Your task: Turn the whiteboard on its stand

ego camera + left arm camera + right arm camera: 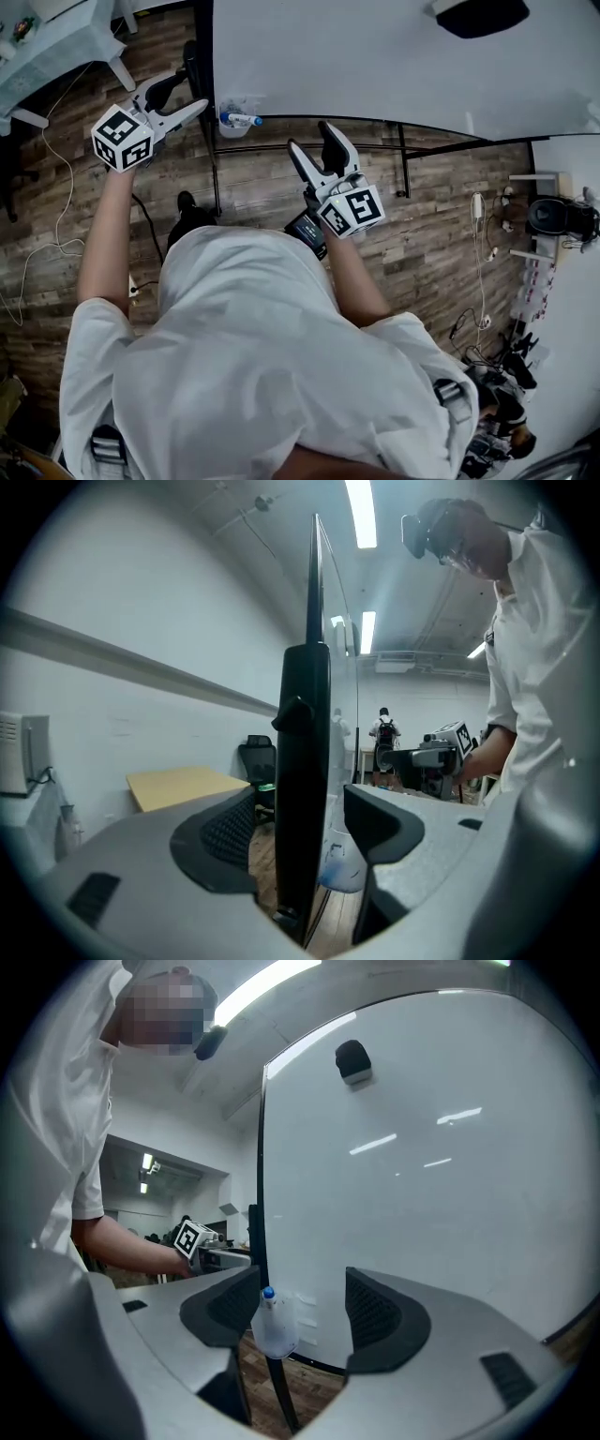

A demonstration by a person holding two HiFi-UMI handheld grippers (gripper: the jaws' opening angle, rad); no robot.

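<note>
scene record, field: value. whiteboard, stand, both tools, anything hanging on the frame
whiteboard: on its stand, white face toward the right tool
stand post: black upright at the board's edge, between the left tool's jaws, pads not pressing on it
left tool: open, straddling the post
right tool: open, nothing gripped, aimed at the board face
marker cup: clear, hangs by the post at the board's lower corner, blue-capped marker inside

Ahead-left of the left gripper [300, 808], a tan desk [183, 785] and black office chair [255, 757] stand by a pale wall [141, 602]. Ceiling light strips [360, 513] glow above it, with plank floor [272, 187] below.
</note>
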